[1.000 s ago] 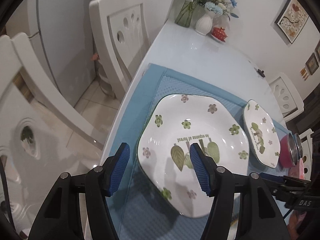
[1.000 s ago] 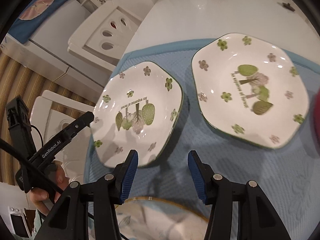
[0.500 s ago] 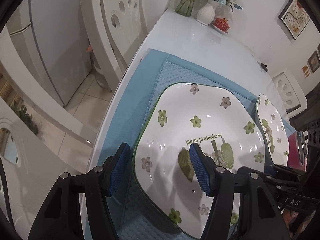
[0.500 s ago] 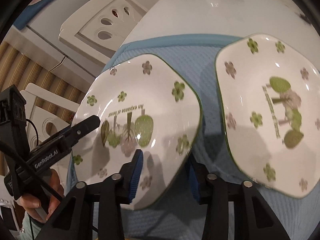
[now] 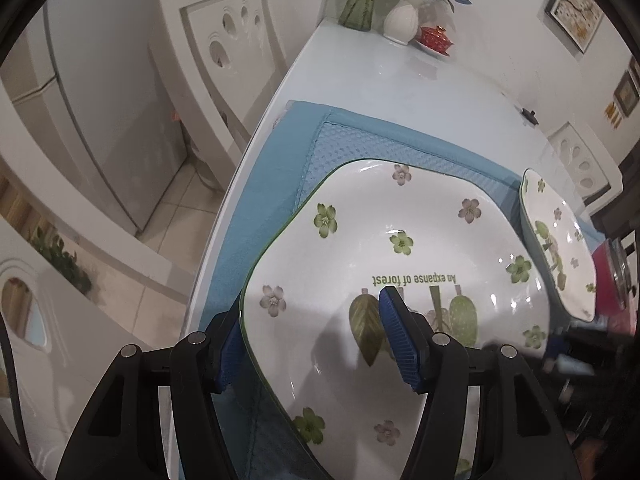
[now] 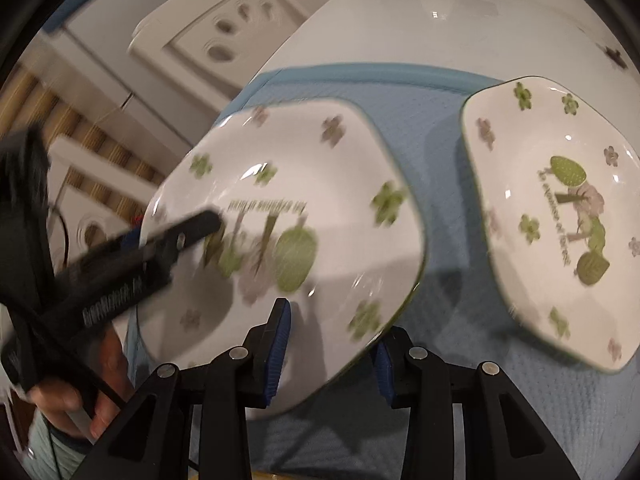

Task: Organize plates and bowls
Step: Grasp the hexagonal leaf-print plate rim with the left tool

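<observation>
Floral plate [image 5: 400,264] straddled at rim by left hand-held gripper [image 5: 312,344] and right hand-held gripper [image 6: 328,344], both unclenched; second floral plate [image 6: 560,216] unstacked.

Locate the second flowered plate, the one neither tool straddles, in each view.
Left wrist: second flowered plate at the right edge, beyond the near plate.
Right wrist: it fills the right side, flat on the blue mat.
Shared landmark: red lidded cup at the table's far end.

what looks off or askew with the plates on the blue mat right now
The near plate sits tilted, one edge raised off the blue mat, with both grippers straddling its rim. The far plate lies flat; nothing looks chipped or spilled.
</observation>
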`<move>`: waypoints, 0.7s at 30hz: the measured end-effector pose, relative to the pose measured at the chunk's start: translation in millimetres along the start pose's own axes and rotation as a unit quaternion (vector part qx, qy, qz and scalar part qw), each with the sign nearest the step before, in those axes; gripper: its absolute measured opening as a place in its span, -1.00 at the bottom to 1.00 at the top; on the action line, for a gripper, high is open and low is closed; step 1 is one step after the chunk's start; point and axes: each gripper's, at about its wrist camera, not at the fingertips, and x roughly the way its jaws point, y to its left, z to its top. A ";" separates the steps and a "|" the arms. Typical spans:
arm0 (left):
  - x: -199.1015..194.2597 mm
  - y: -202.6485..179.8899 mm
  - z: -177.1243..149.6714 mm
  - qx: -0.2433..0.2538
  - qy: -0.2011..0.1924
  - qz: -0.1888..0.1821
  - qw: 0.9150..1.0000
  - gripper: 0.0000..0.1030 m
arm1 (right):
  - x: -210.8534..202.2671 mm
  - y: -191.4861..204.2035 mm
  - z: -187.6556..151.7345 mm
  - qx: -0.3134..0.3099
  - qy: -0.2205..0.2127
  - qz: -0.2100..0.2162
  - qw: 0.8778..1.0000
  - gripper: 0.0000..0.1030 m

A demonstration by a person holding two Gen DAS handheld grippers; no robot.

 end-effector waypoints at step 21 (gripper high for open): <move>-24.0 6.6 -8.2 0.017 -0.029 -0.033 0.999 -0.24 | -22.3 18.0 1.3 -0.121 -0.057 -0.020 0.991 -0.28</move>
